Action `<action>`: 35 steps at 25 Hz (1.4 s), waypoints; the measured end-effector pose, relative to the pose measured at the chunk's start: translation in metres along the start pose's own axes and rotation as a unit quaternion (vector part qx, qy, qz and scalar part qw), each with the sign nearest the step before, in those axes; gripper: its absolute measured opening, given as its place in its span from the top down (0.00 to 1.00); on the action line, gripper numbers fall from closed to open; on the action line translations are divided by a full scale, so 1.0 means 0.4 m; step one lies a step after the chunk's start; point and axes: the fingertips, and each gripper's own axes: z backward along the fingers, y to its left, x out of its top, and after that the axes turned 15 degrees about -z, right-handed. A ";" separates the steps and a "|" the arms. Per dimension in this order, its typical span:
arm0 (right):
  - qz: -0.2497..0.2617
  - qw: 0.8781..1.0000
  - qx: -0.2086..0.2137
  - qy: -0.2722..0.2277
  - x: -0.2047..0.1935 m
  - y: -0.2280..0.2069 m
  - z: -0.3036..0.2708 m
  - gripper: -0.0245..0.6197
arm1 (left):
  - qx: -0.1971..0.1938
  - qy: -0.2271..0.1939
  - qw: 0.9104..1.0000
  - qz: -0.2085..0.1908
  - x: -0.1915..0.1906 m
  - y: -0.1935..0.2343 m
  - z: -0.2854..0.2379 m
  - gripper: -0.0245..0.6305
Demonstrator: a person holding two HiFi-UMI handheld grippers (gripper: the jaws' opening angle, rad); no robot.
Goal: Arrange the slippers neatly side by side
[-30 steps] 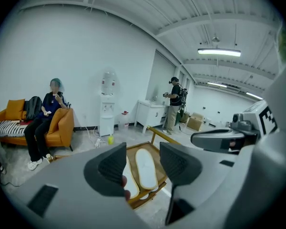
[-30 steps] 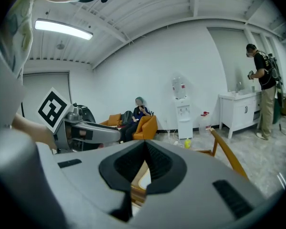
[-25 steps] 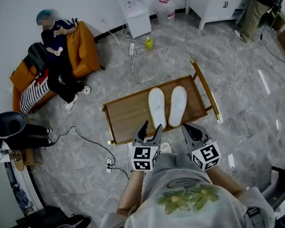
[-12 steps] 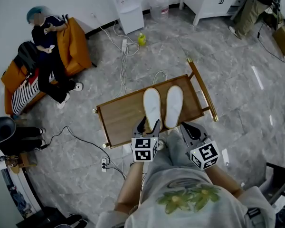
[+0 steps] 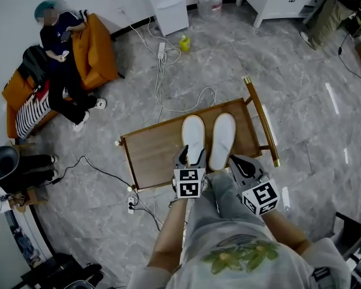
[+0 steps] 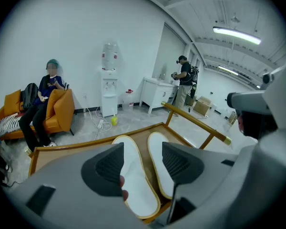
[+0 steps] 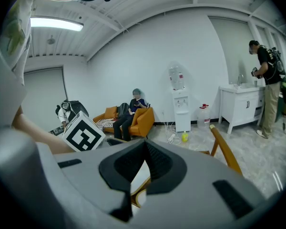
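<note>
Your left gripper (image 5: 189, 156) stands with its jaws wide apart and pressing on nothing. The near end of the left white slipper (image 5: 193, 138) lies just below and ahead of it, showing between the jaws. The right white slipper (image 5: 222, 140) lies parallel beside it, a narrow strip of the wooden counter (image 5: 153, 152) showing between them. Your right gripper (image 5: 239, 163) has its jaw tips together and empty, just beside the right slipper's near end. Each gripper's cube (image 5: 189, 183) bears black-and-white square markers.
</note>
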 end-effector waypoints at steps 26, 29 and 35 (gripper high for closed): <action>-0.017 0.998 -0.003 0.055 -0.107 -0.122 -0.076 0.95 | 0.015 0.083 0.996 0.035 -0.154 0.028 -0.229 0.78; -0.016 0.998 0.002 0.060 -0.112 -0.117 -0.079 0.95 | 0.031 0.082 0.995 0.054 -0.159 0.039 -0.224 0.88; -0.012 0.998 0.006 0.066 -0.118 -0.114 -0.079 0.95 | 0.067 0.065 0.990 0.101 -0.169 0.046 -0.204 0.91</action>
